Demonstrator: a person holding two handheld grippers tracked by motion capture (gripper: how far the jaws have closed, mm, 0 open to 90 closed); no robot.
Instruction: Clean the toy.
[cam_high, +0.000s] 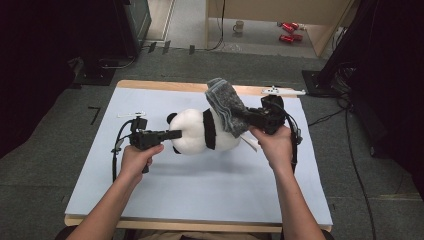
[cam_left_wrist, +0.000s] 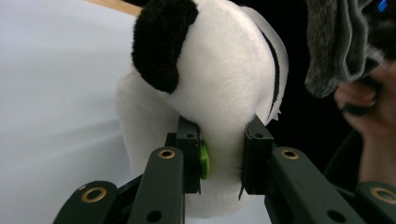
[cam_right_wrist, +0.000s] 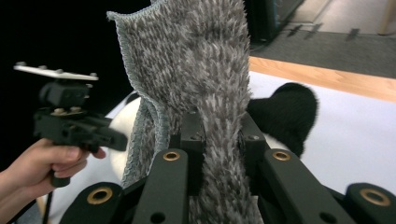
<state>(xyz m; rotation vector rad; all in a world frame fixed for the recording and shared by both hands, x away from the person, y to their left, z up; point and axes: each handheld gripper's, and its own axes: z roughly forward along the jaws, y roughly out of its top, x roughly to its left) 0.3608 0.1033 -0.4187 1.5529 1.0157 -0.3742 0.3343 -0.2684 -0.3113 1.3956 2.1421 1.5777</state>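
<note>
A black-and-white plush panda (cam_high: 200, 132) is seen lying on its side on the white tabletop (cam_high: 200, 185), near the middle of the far half. In the high view the left tool (cam_high: 176, 134) is held level and pointed at the toy's left end. In the left gripper view its jaws are pressed into the white fur on both sides of a bulge of the panda (cam_left_wrist: 219, 88), so the toy is gripped there; a green disc (cam_left_wrist: 204, 160) is seen on the inner face of the left-hand jaw. A black patch of the plush is seen above the grip.

The right tool (cam_high: 248, 118) is held at the panda's right end, raised above the tabletop. Its jaws are clenched on a grey fuzzy sock (cam_high: 226, 104), which is stood upward and leaned to the left over the toy's body. In the right gripper view the sock (cam_right_wrist: 201, 70) is seen rising from between the jaws, its ribbed edge to the left, with a black part of the panda (cam_right_wrist: 285, 114) behind it.

A white helicopter-like toy (cam_high: 282, 91) is seen at the tabletop's far right edge.
</note>
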